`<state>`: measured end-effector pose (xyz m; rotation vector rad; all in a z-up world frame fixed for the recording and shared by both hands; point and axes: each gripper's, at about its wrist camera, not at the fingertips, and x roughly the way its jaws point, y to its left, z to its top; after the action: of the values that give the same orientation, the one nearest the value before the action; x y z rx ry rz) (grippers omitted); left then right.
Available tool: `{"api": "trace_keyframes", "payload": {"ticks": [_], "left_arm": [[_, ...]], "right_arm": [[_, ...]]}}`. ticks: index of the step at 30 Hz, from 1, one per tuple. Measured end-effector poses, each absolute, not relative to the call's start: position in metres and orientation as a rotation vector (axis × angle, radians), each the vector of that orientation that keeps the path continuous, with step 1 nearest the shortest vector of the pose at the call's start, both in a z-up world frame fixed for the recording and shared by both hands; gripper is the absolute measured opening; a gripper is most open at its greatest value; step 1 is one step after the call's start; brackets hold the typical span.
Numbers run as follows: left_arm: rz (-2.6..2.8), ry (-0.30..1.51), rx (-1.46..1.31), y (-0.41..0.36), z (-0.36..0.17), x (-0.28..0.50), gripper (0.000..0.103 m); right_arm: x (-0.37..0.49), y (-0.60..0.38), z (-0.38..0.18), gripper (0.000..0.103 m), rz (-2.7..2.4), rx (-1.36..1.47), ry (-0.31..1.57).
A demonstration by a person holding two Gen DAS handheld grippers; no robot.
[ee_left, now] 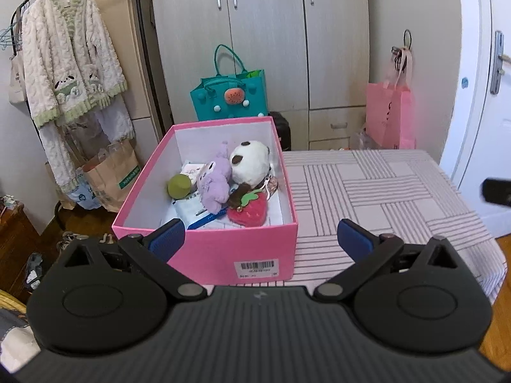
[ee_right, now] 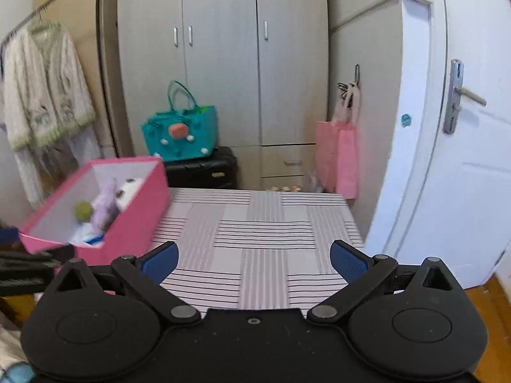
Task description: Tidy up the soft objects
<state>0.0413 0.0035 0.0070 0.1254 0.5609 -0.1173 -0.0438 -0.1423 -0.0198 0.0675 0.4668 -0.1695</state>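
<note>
Pink box (ee_left: 220,249), lid off, white inside, barcode label on near wall, sits at table's left edge. Inside: white panda plush (ee_left: 250,161) at far right, purple plush (ee_left: 214,180) centre leaning on it, green ball-shaped toy (ee_left: 179,186) left, red strawberry plush (ee_left: 250,211) near right, all lying on white packets (ee_left: 194,212).

Pink box (ee_left: 204,252) blocks the left; striped table (ee_right: 265,233) lies bare.
</note>
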Motion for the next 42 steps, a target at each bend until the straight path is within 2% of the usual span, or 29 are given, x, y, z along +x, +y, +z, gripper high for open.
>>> {"api": "trace_keyframes", "payload": {"ticks": [13,42], "left_arm": [[-0.088,0.529,0.156,-0.002,0.006,0.029,0.103],[-0.074,0.446,0.106,-0.002,0.009,0.016,0.103]], "right_arm": [[-0.051,-0.136,-0.025,0.103,-0.196,0.027,0.475],[-0.07,-0.131,-0.029,0.103,-0.225,-0.006,0.336]]}}
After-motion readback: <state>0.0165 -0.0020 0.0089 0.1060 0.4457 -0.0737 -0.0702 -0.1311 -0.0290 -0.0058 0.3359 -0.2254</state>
